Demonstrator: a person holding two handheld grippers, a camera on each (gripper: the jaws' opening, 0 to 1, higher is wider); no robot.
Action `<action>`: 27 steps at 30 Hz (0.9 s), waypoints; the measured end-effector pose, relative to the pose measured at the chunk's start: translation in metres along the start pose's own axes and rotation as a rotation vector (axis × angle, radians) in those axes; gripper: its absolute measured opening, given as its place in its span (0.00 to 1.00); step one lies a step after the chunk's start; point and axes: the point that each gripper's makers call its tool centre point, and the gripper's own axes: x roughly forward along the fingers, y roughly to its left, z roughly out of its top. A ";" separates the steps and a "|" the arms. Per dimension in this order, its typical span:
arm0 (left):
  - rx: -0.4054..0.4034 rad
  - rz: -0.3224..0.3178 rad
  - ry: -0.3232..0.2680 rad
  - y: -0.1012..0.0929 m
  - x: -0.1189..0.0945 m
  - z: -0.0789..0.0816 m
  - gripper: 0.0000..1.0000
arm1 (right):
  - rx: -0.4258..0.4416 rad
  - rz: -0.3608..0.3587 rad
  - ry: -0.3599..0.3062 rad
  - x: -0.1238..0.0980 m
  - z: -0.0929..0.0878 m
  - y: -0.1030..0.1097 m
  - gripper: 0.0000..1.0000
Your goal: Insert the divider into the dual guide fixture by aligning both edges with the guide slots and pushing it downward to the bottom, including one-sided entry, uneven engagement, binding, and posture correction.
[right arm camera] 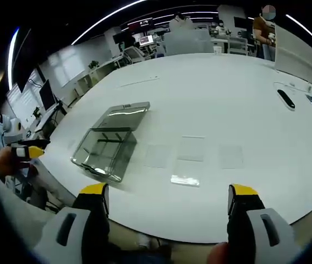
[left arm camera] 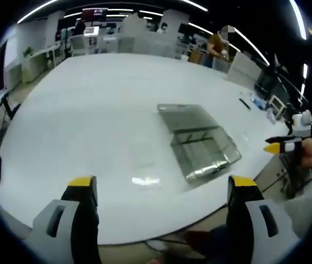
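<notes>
Here, the dual guide fixture (left arm camera: 200,140) (right arm camera: 110,142), a clear open-topped box with a flat clear lid-like panel (left arm camera: 189,116) (right arm camera: 126,114) at its far end, rests on the white table (left arm camera: 89,121) (right arm camera: 227,93). Several faint clear sheets (right arm camera: 191,149) lie flat on the table just beside the fixture in my right gripper view; I cannot tell which is the divider. A small clear strip (left arm camera: 144,180) (right arm camera: 185,180) lies near the fixture, toward the table's near edge. My left gripper (left arm camera: 161,190) hangs at that edge, jaws wide apart and holding nothing. My right gripper (right arm camera: 169,198) (left arm camera: 282,144) likewise has its jaws spread wide and empty, well apart from the fixture. Beyond the fixture, a dark pen-like object (right arm camera: 285,98) (left arm camera: 245,103) lies on the table, and a person (left arm camera: 217,47) (right arm camera: 263,30) stands past the far edge.
</notes>
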 end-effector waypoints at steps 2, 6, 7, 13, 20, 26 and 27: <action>0.002 0.001 0.001 0.000 0.000 0.000 0.96 | -0.005 0.000 0.002 0.000 0.000 0.000 0.88; 0.001 0.002 -0.001 0.000 0.000 0.001 0.96 | -0.005 0.000 0.000 0.001 0.002 -0.001 0.88; 0.001 0.002 -0.001 0.000 0.001 0.002 0.95 | -0.006 0.000 0.000 0.001 0.002 -0.001 0.88; -0.002 -0.002 0.003 -0.001 0.002 0.001 0.95 | -0.006 -0.001 0.003 0.001 0.002 -0.002 0.87; -0.008 -0.007 0.003 -0.002 0.005 0.002 0.95 | -0.006 -0.001 0.005 0.003 0.004 -0.005 0.86; -0.012 -0.008 0.005 -0.003 0.007 0.002 0.95 | -0.010 0.003 0.008 0.007 0.007 -0.006 0.86; -0.012 -0.008 0.006 -0.004 0.007 0.001 0.95 | -0.010 0.003 0.008 0.008 0.008 -0.006 0.86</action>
